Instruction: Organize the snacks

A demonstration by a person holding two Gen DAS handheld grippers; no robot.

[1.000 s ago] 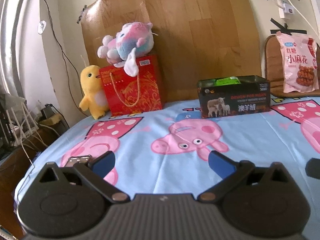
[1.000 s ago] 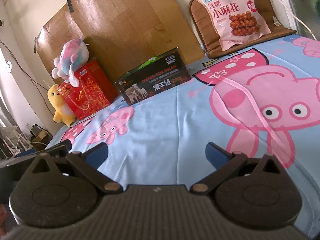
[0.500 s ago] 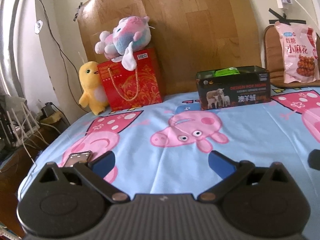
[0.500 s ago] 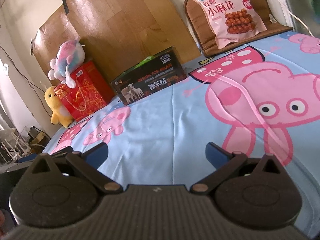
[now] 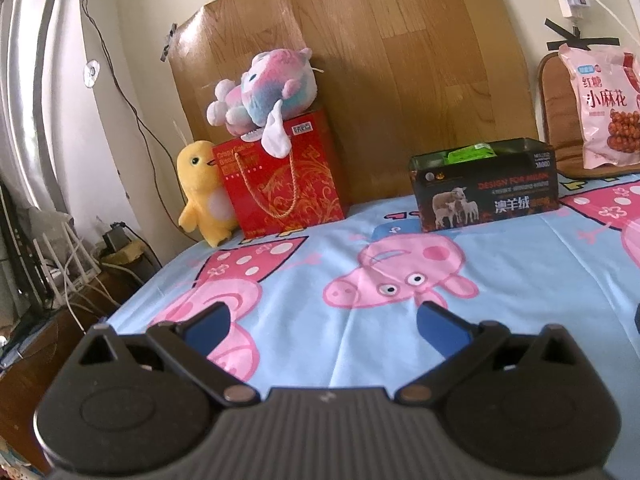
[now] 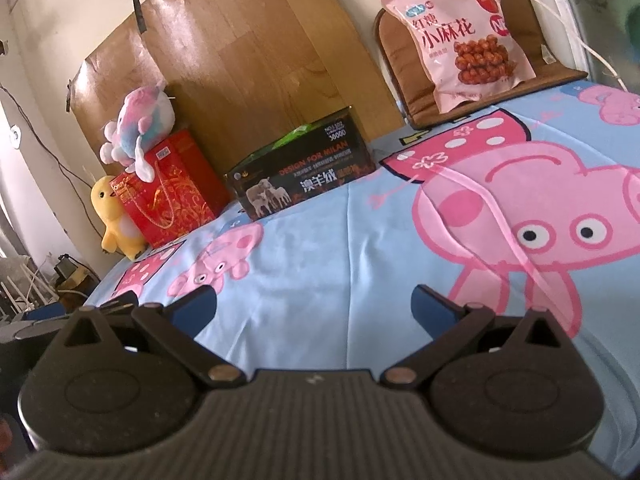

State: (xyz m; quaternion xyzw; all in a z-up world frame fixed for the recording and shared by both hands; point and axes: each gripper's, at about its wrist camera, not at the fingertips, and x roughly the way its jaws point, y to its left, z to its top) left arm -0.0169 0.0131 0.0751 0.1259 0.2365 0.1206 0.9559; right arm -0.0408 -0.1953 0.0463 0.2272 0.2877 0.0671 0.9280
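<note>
My right hand-held gripper [image 6: 314, 302] stands wide open with nothing between its fingers, and my left hand-held gripper [image 5: 322, 324] is the same, spread wide and empty. The pink snack bag [image 6: 460, 36] is far ahead of the right one and off to its right, propped upright against a brown cushion [image 6: 404, 76] at the far edge of the bed [image 6: 340, 248]. Its long axis runs top to bottom, leaning back. From the left one the same bag [image 5: 604, 108] sits at the extreme right, so I judge the right hand nearer. The dark box [image 6: 304, 168], open on top with something green inside, lies ahead and left of the right one, well apart from the bag.
</note>
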